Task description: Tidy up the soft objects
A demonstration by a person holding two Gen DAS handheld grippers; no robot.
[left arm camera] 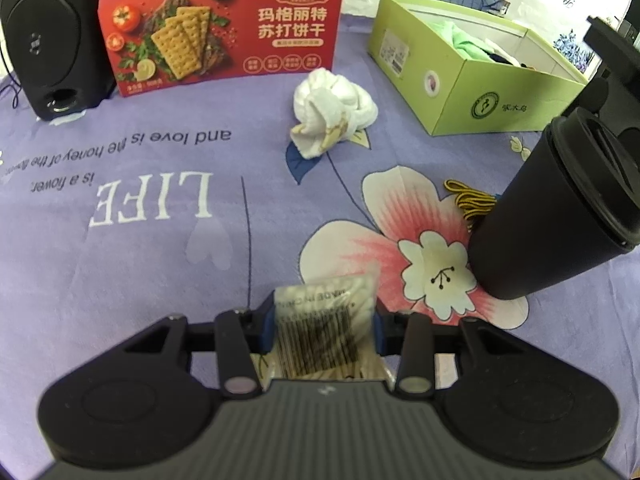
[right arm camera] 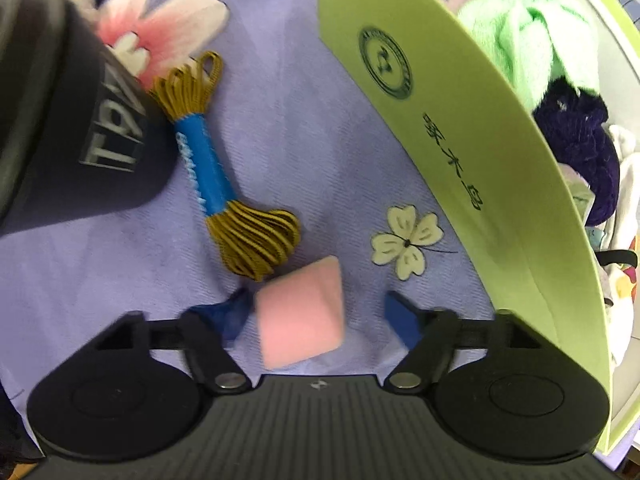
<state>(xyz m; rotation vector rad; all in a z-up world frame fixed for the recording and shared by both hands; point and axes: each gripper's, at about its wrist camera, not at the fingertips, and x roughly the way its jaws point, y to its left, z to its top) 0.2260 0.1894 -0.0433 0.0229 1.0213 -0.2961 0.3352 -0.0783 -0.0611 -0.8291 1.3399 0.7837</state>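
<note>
My left gripper [left arm camera: 324,320] is shut on a clear packet of cotton swabs [left arm camera: 326,320] above the purple cloth. A rolled white towel [left arm camera: 334,114] lies ahead of it. My right gripper [right arm camera: 320,316] is open, its blue fingers apart on either side of a pink sponge block [right arm camera: 302,316]; the block touches the left finger and is clear of the right one. The green box [right arm camera: 460,140] stands to the right, holding a green towel [right arm camera: 532,40] and a dark purple knit item [right arm camera: 580,144]. The box also shows in the left wrist view [left arm camera: 480,92].
A black cup [left arm camera: 560,208] leans at the right, also in the right wrist view [right arm camera: 72,120]. A yellow cord bundle with a blue band [right arm camera: 224,172] lies beside it. A red cracker box [left arm camera: 224,28] and a black speaker [left arm camera: 48,36] stand at the back.
</note>
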